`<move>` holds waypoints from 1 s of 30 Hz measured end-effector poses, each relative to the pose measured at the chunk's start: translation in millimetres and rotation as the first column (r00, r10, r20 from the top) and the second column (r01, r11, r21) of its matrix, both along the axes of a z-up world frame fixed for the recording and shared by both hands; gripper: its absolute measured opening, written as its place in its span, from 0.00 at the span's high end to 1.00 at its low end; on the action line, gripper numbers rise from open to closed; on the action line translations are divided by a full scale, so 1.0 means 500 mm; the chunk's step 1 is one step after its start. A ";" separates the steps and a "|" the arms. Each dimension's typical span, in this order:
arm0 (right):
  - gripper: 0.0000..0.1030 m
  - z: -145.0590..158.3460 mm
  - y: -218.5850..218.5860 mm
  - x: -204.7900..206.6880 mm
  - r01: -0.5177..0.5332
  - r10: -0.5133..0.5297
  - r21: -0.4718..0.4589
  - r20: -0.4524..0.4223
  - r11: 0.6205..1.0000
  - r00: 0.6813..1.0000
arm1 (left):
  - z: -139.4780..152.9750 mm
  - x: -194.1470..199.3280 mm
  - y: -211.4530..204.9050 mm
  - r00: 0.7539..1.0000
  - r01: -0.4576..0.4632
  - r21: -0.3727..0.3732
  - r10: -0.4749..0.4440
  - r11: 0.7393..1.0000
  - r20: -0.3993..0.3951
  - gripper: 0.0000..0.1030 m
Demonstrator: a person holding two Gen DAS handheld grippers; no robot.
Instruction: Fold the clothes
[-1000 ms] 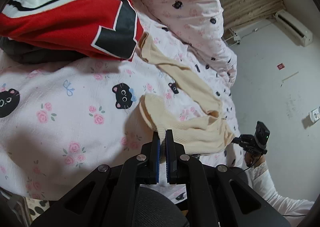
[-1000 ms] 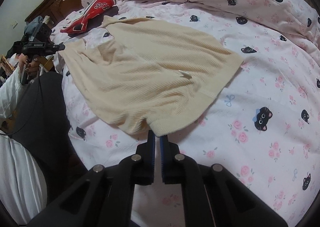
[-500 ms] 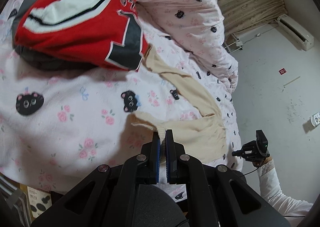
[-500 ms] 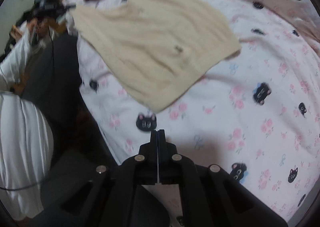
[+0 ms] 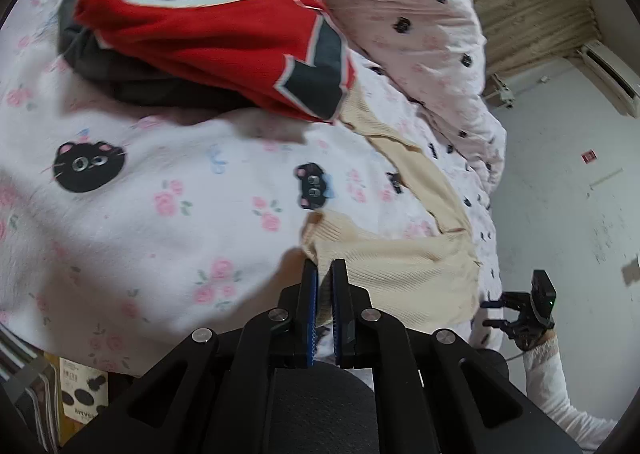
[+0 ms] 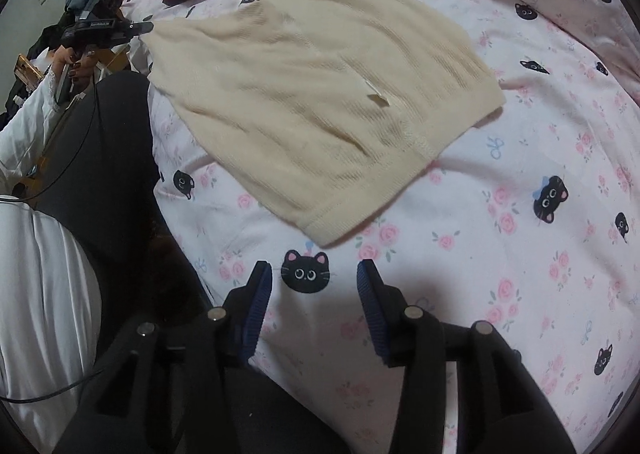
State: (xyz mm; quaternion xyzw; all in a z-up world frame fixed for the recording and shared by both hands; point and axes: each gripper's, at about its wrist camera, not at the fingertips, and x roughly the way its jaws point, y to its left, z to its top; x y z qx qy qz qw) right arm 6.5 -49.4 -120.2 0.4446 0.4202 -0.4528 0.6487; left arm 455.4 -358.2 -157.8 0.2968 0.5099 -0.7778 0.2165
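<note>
Cream ribbed-knit top [image 6: 320,94] lies spread flat on the bed's white quilt printed with black cats and pink roses [image 6: 520,234], its hem corner nearest the right gripper. Left gripper [image 5: 325,268]: jaws closed tight on the top's cream edge [image 5: 384,274] at the bed's side. Right gripper [image 6: 315,274]: jaws opening, nothing between them, over the quilt just short of the hem. Folded red knit jersey with white and black bands [image 5: 216,26] sits on a dark grey garment [image 5: 120,78] beyond.
</note>
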 end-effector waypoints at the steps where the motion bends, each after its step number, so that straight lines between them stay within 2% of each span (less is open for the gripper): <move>1: 0.55 -0.003 -0.001 0.002 0.000 0.000 0.004 -0.001 1.000 1.000 | -0.004 0.003 -0.001 1.000 -0.011 0.000 0.011 1.000 0.017 0.95; 6: 0.55 -0.001 -0.007 0.009 -0.023 0.024 0.020 -0.021 1.000 0.999 | -0.017 0.021 0.004 0.994 -0.034 0.003 0.033 0.999 0.104 0.95; 8: 0.55 0.009 -0.008 0.009 -0.023 0.023 0.008 -0.029 1.000 0.999 | -0.011 0.024 0.008 0.994 -0.039 -0.015 0.040 0.999 0.101 0.95; 12: 0.55 0.048 -0.021 0.007 -0.010 0.009 -0.049 -0.017 0.999 1.000 | 0.018 0.003 0.004 0.999 -0.026 -0.057 0.028 0.998 0.043 0.95; 17: 0.55 0.082 -0.051 0.038 -0.029 0.029 -0.104 -0.006 0.994 1.000 | 0.025 -0.059 -0.017 0.997 0.029 -0.080 -0.024 0.996 0.071 0.93; 19: 0.55 0.078 -0.057 0.062 -0.046 0.045 -0.108 -0.012 0.993 0.999 | 0.019 -0.076 -0.025 0.995 0.050 -0.071 -0.044 0.996 0.084 0.88; 21: 0.55 0.073 -0.060 0.077 -0.061 0.059 -0.104 -0.016 0.993 0.998 | 0.018 -0.084 -0.027 0.995 0.058 -0.071 -0.052 0.996 0.089 0.77; 24: 0.55 0.063 -0.060 0.096 -0.075 0.074 -0.097 -0.017 0.992 0.997 | 0.017 -0.085 -0.028 0.995 0.060 -0.072 -0.054 0.996 0.084 0.67; 30: 0.55 0.053 -0.052 0.103 -0.062 0.063 -0.102 0.010 0.993 0.998 | 0.012 -0.076 -0.032 0.995 0.064 -0.054 -0.060 0.996 0.077 0.61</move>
